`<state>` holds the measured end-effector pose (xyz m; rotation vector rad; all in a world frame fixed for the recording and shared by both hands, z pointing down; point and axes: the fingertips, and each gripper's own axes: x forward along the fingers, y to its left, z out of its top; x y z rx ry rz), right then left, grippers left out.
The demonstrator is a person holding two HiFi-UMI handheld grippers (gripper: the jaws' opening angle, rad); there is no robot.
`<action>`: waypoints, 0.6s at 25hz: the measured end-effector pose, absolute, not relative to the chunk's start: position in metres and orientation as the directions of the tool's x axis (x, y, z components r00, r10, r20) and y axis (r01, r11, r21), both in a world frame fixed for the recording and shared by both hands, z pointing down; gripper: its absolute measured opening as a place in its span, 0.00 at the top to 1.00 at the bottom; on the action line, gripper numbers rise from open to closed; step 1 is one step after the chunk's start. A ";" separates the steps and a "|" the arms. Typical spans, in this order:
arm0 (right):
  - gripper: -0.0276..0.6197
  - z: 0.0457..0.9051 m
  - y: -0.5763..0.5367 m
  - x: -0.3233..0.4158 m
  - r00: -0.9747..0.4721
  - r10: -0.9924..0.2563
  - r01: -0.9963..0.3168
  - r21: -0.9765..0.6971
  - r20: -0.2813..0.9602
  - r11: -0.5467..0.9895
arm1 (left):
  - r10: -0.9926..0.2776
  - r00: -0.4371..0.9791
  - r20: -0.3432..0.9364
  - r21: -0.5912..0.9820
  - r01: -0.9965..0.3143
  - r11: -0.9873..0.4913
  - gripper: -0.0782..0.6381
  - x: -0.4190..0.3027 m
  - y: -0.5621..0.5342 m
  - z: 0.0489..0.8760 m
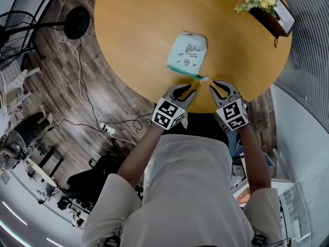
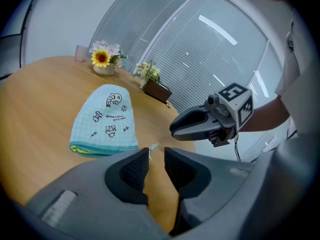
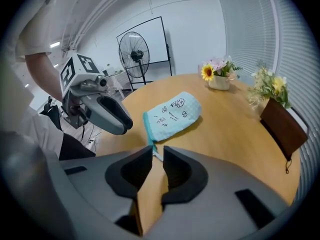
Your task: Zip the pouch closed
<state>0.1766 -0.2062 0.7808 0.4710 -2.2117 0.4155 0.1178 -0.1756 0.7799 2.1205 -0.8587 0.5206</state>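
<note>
A light blue pouch (image 1: 187,51) with small cartoon prints lies flat on the round wooden table (image 1: 133,30), near its front edge. The zipper edge faces me, and the white pull tab (image 1: 204,78) sticks out at its right end. My left gripper (image 1: 186,90) hovers just off the table edge, below the pouch, narrowly open and empty. My right gripper (image 1: 218,87) is beside it, just right of the pull tab, also narrowly open and empty. In the left gripper view the pouch (image 2: 105,119) lies ahead on the left. In the right gripper view the pull tab (image 3: 156,153) sits just beyond the jaws.
A dark box of pale flowers (image 1: 270,12) stands at the table's far right edge. A small vase with a sunflower (image 2: 103,64) stands at the back. A standing fan (image 3: 132,54) and floor cables (image 1: 103,127) lie off the table to the left.
</note>
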 end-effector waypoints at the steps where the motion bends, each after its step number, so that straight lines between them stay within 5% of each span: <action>1: 0.85 0.786 -0.207 0.177 -0.596 -0.179 -0.440 -0.132 0.782 0.888 | -0.404 0.685 0.607 0.508 -0.725 -0.466 0.76 0.122 -0.176 0.785; 15: 0.83 0.842 -0.203 0.159 -0.541 -0.019 -0.027 0.005 0.841 1.000 | -0.398 0.599 0.695 0.437 -0.791 -0.428 0.76 0.145 -0.181 0.838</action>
